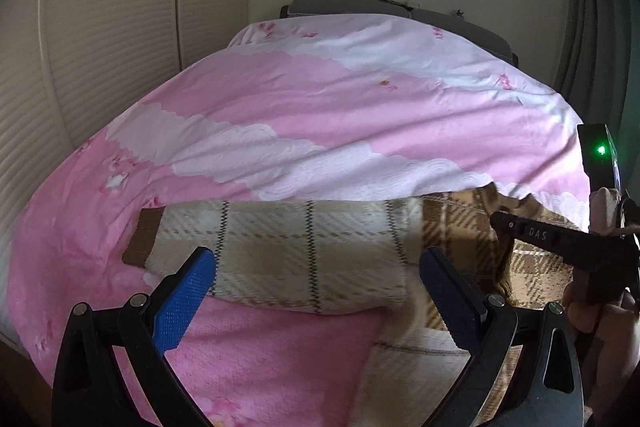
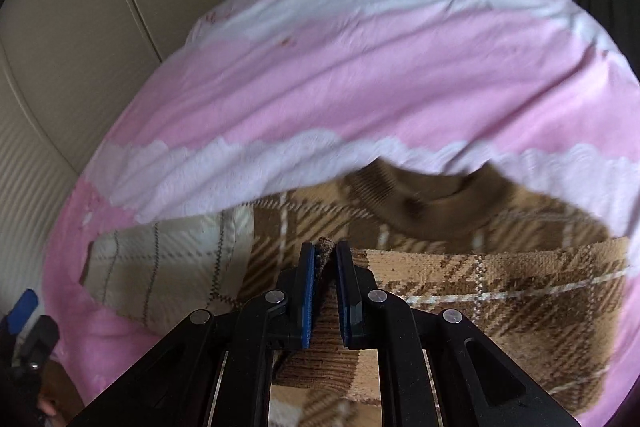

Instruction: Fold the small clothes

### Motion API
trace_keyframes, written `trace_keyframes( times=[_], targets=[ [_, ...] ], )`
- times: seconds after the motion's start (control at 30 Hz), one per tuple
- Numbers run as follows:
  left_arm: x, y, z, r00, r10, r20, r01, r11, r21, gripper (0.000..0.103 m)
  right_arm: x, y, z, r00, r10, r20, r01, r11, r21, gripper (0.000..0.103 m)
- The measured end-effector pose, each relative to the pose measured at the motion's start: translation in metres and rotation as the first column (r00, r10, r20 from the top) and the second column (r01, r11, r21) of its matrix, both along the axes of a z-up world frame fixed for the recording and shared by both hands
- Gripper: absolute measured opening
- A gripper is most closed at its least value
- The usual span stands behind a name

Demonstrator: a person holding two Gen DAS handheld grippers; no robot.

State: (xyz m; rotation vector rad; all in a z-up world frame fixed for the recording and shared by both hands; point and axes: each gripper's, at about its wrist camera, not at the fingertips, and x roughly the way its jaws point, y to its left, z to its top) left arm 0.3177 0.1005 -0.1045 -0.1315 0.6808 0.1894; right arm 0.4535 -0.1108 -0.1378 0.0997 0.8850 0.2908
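A brown-and-cream plaid sweater (image 1: pixel 460 227) lies flat on the bed, its brown collar (image 2: pixel 452 211) toward the headboard. One pale checked sleeve (image 1: pixel 280 251) stretches out to the left and ends in a brown cuff (image 1: pixel 142 239). My left gripper (image 1: pixel 316 259) hovers open over that sleeve with nothing between its blue pads. My right gripper (image 2: pixel 325 247) is shut on the brown cuff of the other sleeve (image 2: pixel 500 279), which runs across the chest below the collar. The right gripper (image 1: pixel 560 239) also shows at the right edge of the left wrist view, held by a hand.
A pink and white duvet (image 1: pixel 320 115) covers the whole bed. Cream louvred wardrobe doors (image 1: pixel 80 47) stand along the left side. Grey pillows (image 1: pixel 360 5) sit at the head against the wall, and a curtain (image 1: pixel 592 7) hangs at the right.
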Motion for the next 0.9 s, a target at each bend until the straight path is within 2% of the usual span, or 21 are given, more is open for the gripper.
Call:
trace_keyframes(
  times=[0.23, 0.4, 0.5, 0.63, 0.73, 0.8, 0.87, 0.9],
  targets=[
    [0.011, 0.015, -0.018, 0.999, 0.019, -0.028, -0.02, 1.0, -0.014, 0.103, 0.008, 0.029, -0.014, 1.0, 0.025, 0.002, -0.025, 1.0, 0.009, 0.012],
    [0.014, 0.015, -0.023, 0.999, 0.014, -0.036, -0.014, 1.0, -0.011, 0.103, 0.016, 0.042, -0.014, 0.998, 0.054, 0.02, -0.055, 0.997, 0.05, 0.009],
    [0.015, 0.009, -0.023, 0.999, 0.002, -0.037, -0.002, 1.0, -0.013, 0.103, 0.017, 0.053, -0.018, 0.997, 0.075, 0.02, -0.076, 0.997, 0.01, 0.009],
    [0.016, -0.011, -0.022, 0.999, -0.035, -0.032, 0.035, 0.999, -0.007, 0.103, -0.001, 0.042, -0.013, 0.996, 0.068, 0.065, -0.066, 0.997, -0.032, 0.012],
    [0.018, -0.033, -0.022, 0.997, -0.074, -0.034, 0.073, 0.997, -0.013, 0.103, -0.023, 0.012, -0.003, 0.994, 0.034, 0.108, -0.027, 0.998, -0.062, 0.026],
    [0.02, -0.05, -0.022, 0.994, -0.101, -0.035, 0.1, 0.995, -0.018, 0.103, -0.04, -0.014, 0.005, 0.989, -0.005, 0.146, 0.016, 0.997, -0.07, 0.04],
    [0.022, -0.066, -0.023, 0.992, -0.125, -0.035, 0.125, 0.992, -0.019, 0.103, -0.057, -0.04, 0.013, 0.982, -0.047, 0.181, 0.064, 0.994, -0.091, 0.045],
    [0.023, -0.076, -0.024, 0.989, -0.143, -0.036, 0.143, 0.99, -0.023, 0.103, -0.069, -0.057, 0.015, 0.976, -0.075, 0.202, 0.099, 0.989, -0.109, 0.051]
  ],
)
